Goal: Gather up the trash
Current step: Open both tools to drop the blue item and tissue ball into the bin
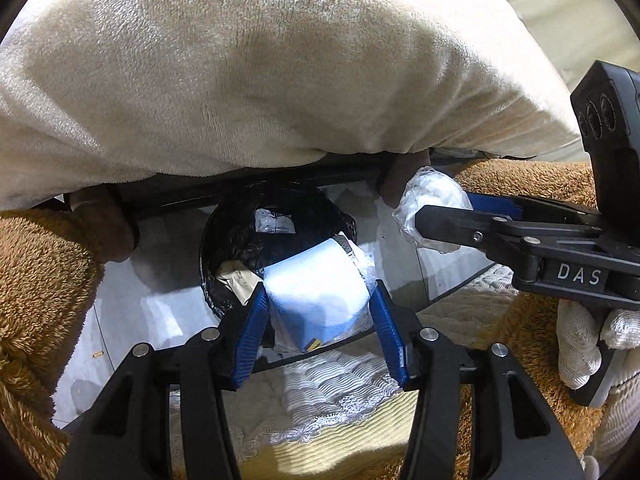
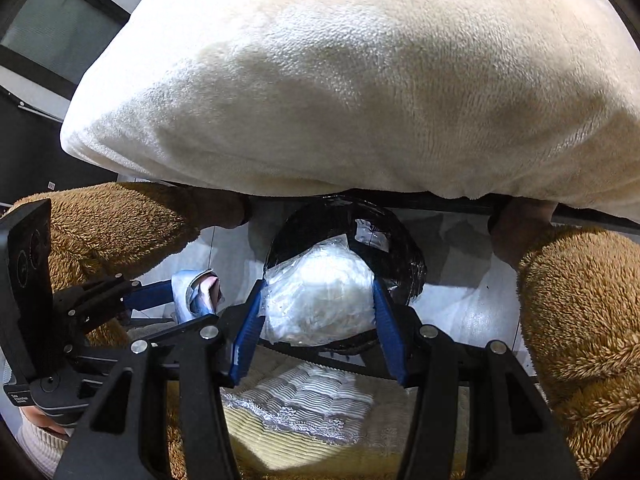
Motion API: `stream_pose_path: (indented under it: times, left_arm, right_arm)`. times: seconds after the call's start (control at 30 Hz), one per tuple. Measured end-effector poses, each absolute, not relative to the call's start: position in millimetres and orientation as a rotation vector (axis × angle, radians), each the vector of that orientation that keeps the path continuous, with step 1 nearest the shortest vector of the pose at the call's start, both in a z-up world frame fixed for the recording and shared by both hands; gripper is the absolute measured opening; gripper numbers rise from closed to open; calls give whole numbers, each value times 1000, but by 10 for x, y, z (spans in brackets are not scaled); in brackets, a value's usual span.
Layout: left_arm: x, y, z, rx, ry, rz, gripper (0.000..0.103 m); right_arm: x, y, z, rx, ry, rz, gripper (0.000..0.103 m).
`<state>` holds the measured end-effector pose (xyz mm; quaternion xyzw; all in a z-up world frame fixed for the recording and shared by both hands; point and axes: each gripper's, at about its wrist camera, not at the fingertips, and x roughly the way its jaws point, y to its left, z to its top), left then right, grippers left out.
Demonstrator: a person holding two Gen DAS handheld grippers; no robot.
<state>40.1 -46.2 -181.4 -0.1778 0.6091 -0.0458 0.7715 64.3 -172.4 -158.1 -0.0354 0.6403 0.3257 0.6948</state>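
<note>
Blue-padded jaws of two handheld grippers hang over a black-lined trash bin (image 1: 276, 236), each pinching a piece of rubbish above its mouth. On the left, the left gripper (image 1: 318, 304) clamps a pale blue-and-white wrapped packet (image 1: 316, 292) between its ribbed pads; the packet sits just over the near rim of the bin, where scraps of paper and clear wrapper already lie inside the black liner. From the right wrist view the same packet (image 2: 198, 292) shows side-on at the left, beside the bin.

To the right, the right gripper (image 2: 318, 304) squeezes a crumpled ball of clear plastic film (image 2: 320, 292), held directly in front of the bin's opening (image 2: 400, 256). In the left wrist view, that gripper (image 1: 436, 224) reaches in from the right edge with the crumpled film (image 1: 430, 196) at its tip, above and to the right of the bin; a white knitted glove (image 1: 580, 344) grips its handle.

Brown plush fabric (image 1: 44, 264) flanks the bin on both sides, and a cream fleece blanket (image 1: 260, 80) drapes over a dark edge behind it. The bin stands on a pale glossy floor (image 1: 120, 308). Nearest the cameras lies a yellow and white ribbed quilt (image 2: 312, 412) with lace trim.
</note>
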Motion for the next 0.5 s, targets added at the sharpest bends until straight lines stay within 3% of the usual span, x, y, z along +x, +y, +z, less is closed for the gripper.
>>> stream_pose_path:
  times: [0.07,0.17,0.5]
  left_arm:
    - [398,-437,-1820,-403,1321,-92,55]
    - [402,-415,-1814,-413,1316,-83,57]
    - [396,-405,-1767,-414,1298,-75,58]
  right_arm:
    - [639,-1726,-1573,-71,1424,731,55]
    - [642,-1746,-1555,-52,1412,730,65]
    - [630,-1717,-1453,-64,1365,732,66]
